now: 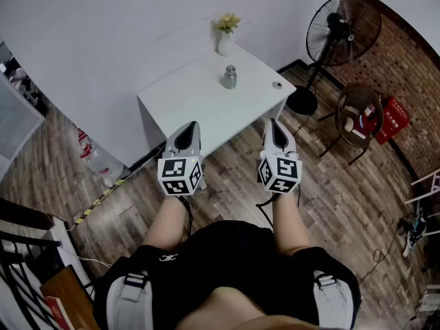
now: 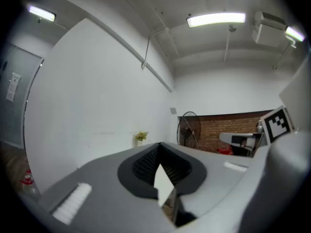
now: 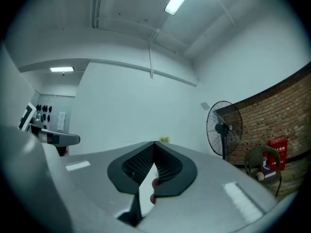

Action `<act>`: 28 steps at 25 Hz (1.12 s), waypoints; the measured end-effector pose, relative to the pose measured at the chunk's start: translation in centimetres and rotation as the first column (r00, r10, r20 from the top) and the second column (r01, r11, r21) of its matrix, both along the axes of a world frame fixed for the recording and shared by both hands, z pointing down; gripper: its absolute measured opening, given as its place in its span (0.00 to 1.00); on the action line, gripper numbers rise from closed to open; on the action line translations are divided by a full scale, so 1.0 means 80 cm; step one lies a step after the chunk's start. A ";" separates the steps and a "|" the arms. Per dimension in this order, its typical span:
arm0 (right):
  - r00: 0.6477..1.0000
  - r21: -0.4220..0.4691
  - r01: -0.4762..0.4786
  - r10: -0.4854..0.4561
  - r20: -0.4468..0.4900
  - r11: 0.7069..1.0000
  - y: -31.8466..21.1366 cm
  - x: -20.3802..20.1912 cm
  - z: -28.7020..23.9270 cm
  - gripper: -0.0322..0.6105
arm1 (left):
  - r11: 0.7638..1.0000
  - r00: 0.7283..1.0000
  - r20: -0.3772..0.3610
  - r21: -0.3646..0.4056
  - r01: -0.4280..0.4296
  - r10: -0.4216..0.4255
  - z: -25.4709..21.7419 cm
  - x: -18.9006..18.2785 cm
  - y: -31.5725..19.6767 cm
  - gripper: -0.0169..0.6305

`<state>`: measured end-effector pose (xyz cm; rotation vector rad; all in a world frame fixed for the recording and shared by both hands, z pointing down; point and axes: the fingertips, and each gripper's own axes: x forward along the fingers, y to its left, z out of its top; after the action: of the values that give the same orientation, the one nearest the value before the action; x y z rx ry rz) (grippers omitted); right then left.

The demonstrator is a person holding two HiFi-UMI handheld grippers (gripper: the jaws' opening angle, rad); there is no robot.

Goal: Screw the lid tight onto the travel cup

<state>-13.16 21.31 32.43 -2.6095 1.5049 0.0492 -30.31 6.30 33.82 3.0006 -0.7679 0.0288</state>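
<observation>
Standing on a wooden plank floor (image 1: pixel 344 205), a person (image 1: pixel 234 267) in dark shorts faces a white wall (image 1: pixel 103 33) that meets a brick wall (image 1: pixel 405 67) on the right. A white table (image 1: pixel 199 102) stands against the white wall, just ahead of the person. To its right are a black standing fan (image 1: pixel 340 33) and, nearer the brick wall, a round wicker chair (image 1: pixel 357 119) with a red box (image 1: pixel 390 119) beside it. The left gripper (image 1: pixel 191 130) and the right gripper (image 1: pixel 274 128) are held side by side in the air short of the table's near edge, both pointing toward it and touching nothing. In the left gripper view the left gripper's (image 2: pixel 159 147) jaws are pressed together at the tip, with nothing between them. The right gripper view shows the same for the right gripper (image 3: pixel 154 144): jaws closed and empty. At the far corner of the table stands a white vase of yellowish flowers (image 1: pixel 225 40). The travel cup (image 1: pixel 229 78), small and metallic, stands upright in front of the vase, well apart from both grippers. A small round piece that looks like the lid (image 1: pixel 277 85) lies flat near the table's right edge, apart from the cup. It is too small to make out more.
</observation>
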 end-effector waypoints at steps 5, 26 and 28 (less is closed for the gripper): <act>0.999 0.043 0.002 -0.003 0.031 0.999 0.009 0.014 0.002 0.05 | 1.000 1.000 0.005 -0.012 -0.002 0.002 0.001 0.014 0.007 0.11; 0.997 0.030 0.058 -0.059 0.040 0.998 0.052 0.100 0.011 0.05 | 0.998 0.999 -0.007 -0.044 0.042 -0.042 0.015 0.099 0.056 0.11; 0.996 0.034 0.060 -0.062 0.063 0.998 0.055 0.108 0.015 0.05 | 0.999 1.000 0.003 -0.040 0.030 -0.030 0.018 0.111 0.059 0.11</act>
<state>-4.50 25.73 33.65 -2.5134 1.5485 -0.0160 -21.40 11.03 35.26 2.9515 -0.8028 0.0462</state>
